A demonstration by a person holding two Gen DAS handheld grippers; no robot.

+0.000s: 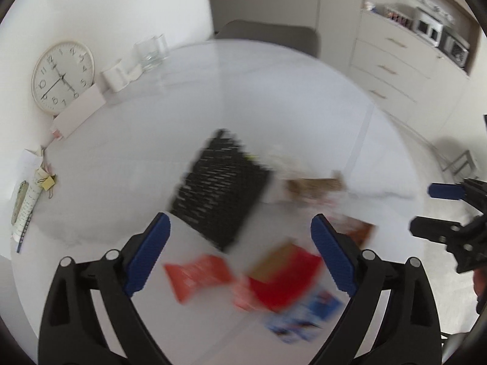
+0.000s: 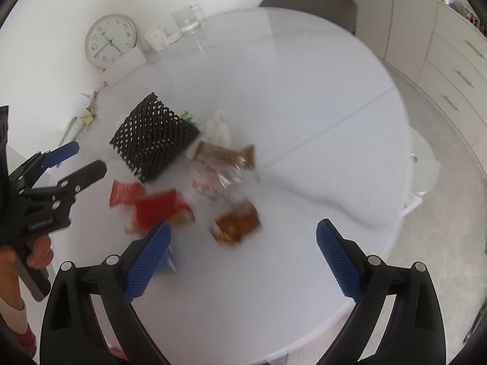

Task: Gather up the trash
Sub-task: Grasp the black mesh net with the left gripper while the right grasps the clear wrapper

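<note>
Both tools hang over the white round counter [image 2: 304,97] with nothing between their pads. The left hand-held gripper [image 1: 240,252] stands wide open and empty, and so does the right hand-held gripper [image 2: 243,252].

The trash lies in a loose heap just ahead of them, beside a black mesh basket [image 2: 153,137] that is tipped on its side. Straight ahead of the left hand-held gripper and close beneath its tips lie an orange-red wrapper [image 1: 197,273] and a red packet [image 1: 283,276], with a blue-and-white wrapper [image 1: 307,316] partly under the red one; blur hides their exact edges.

The orange-red wrapper's long axis seems to run across the gap between the pads, so it looks the readier pick for the left one. The right hand-held gripper has a brown snack bag [image 2: 237,223] ahead and slightly to its left, nearer to it than to the other. A tan packet [image 2: 225,153] and a crumpled clear bag [image 2: 217,127] lie farther ahead, next to the basket.
</note>
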